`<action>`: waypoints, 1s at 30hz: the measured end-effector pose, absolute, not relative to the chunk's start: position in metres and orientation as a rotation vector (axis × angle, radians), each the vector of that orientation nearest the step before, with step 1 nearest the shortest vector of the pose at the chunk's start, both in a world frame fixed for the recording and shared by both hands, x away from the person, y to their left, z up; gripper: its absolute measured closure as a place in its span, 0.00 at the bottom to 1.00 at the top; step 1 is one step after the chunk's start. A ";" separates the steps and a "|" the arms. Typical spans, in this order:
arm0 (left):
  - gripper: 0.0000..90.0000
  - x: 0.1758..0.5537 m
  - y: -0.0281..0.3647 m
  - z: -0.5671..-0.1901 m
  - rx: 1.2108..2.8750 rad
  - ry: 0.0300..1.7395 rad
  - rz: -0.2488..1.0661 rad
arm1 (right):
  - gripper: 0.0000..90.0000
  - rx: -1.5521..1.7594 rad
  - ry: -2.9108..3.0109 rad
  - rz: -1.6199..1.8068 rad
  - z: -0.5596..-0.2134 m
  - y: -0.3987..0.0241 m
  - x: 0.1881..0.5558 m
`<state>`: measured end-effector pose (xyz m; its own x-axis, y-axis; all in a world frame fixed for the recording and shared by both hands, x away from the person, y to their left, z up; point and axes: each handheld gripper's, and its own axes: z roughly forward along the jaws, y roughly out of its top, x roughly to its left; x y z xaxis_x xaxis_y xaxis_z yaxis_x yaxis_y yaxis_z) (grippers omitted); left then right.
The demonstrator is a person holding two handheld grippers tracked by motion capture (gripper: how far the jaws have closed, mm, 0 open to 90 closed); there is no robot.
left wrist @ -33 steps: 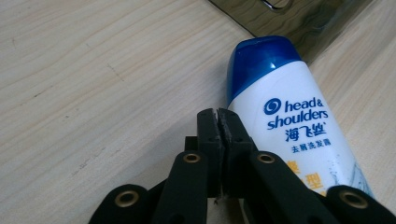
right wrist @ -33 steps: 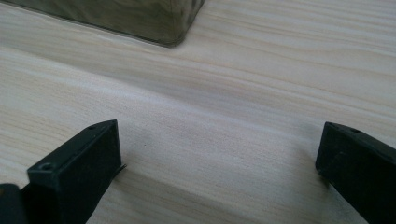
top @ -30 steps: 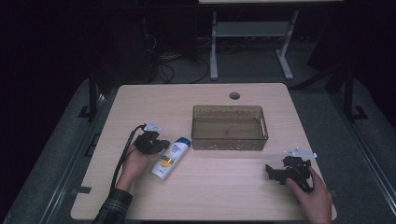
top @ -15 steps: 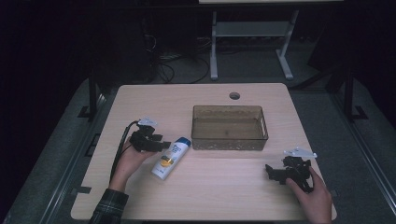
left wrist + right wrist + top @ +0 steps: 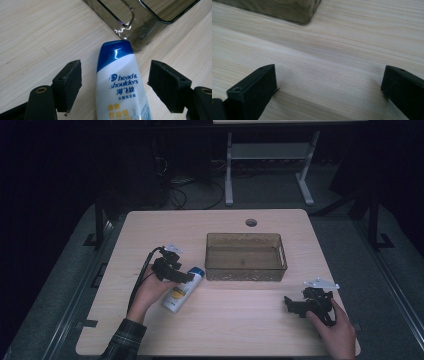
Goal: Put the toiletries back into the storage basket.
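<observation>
Pale wooden table (image 5: 235, 330), left claw (image 5: 186, 278) just opened wide astride shampoo bottle (image 5: 122, 85), untouched

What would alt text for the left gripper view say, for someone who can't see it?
A white shampoo bottle with a blue cap lies on a pale wooden table, between the left gripper's open black jaws, untouched. Its cap points at a corner of a clear brownish bin.

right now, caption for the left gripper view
Open left gripper straddling a lying shampoo bottle beside a clear bin.
</observation>
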<state>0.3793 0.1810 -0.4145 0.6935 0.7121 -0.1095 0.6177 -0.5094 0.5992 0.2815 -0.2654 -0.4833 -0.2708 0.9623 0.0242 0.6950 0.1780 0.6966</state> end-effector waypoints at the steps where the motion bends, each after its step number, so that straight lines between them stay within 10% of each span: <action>1: 0.28 0.380 0.179 -0.416 2.285 1.012 0.197 | 0.00 1.558 2.037 0.849 -0.483 -0.265 0.282; 30: 0.33 0.390 0.141 -0.447 2.509 1.081 0.220 | 0.00 1.559 2.037 0.848 -0.483 -0.265 0.281</action>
<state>0.3896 0.1414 -0.4465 0.6887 0.7249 -0.0123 0.6623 -0.6221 0.4175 0.2815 -0.2654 -0.4833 -0.2709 0.9623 0.0240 0.6949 0.1782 0.6967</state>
